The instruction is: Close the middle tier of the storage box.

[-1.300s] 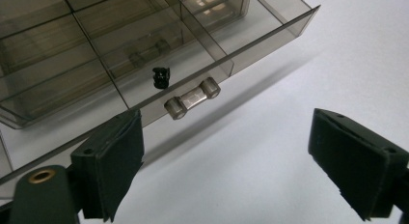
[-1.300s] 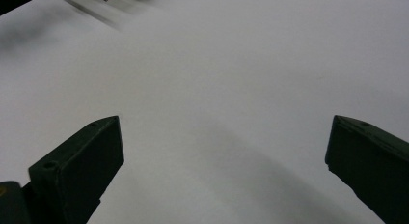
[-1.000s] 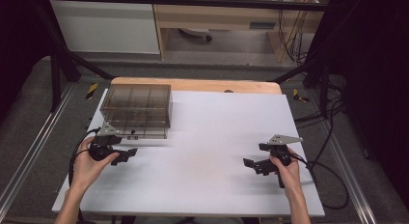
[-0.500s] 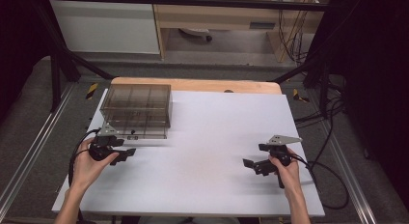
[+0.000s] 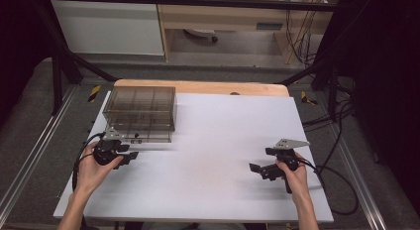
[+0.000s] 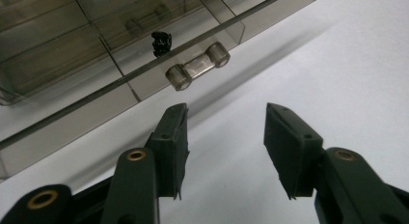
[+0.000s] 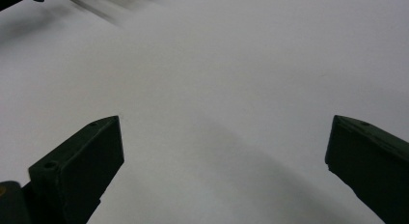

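While the left gripper is hovering with jaws spread before the clear handle of the smoky plastic drawer box at the table's far-left, that smooth, slippery, brittle-looking bar is asking for a centred pinch; the right gripper is idling agape.

Smoky clear glossy plastic drawer box; matt white table

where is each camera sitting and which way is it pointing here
High view: fixed above the person's side, looking forward and down on the white table; both forearms, the left gripper and right gripper show.
Left gripper view: rides the left gripper, looking along its open jaws at the drawer handle of the clear drawer box.
Right gripper view: rides the right gripper, looking along its wide-open jaws over bare table.
Shared: the high and left gripper views both show the drawer box.
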Motion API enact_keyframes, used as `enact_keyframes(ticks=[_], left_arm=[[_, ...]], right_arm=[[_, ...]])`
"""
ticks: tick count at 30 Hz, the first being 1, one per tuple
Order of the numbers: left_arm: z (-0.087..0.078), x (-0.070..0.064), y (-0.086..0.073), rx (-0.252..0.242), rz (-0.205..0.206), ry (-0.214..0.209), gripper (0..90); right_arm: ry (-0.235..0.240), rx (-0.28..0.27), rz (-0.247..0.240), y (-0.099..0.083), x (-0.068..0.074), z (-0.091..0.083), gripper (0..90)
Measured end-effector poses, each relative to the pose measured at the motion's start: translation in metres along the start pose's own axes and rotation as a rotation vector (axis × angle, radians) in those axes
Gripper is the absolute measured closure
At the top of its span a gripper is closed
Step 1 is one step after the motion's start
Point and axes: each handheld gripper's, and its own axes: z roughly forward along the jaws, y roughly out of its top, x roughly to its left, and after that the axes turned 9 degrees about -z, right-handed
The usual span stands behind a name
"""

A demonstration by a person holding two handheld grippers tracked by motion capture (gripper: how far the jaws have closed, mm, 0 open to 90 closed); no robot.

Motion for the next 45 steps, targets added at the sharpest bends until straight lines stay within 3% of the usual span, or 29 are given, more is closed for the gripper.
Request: enact_keyframes(ticks=[17, 32, 45], left_arm=[[0.004, 0.000, 0.000, -0.027, 0.009, 0.045, 67.4], [0.007, 0.003, -0.001, -0.026, 0.010, 0.042, 82.5], [0.007, 0.013, -0.002, -0.033, -0.031, 0.009, 87.8]], right_arm=[[0.000, 0.000, -0.001, 0.000, 0.000, 0.000, 0.5], [-0.001, 0.003, -0.001, -0.001, 0.000, 0.000, 0.5], [-0.002, 0.001, 0.003, -0.001, 0.000, 0.001, 0.5]])
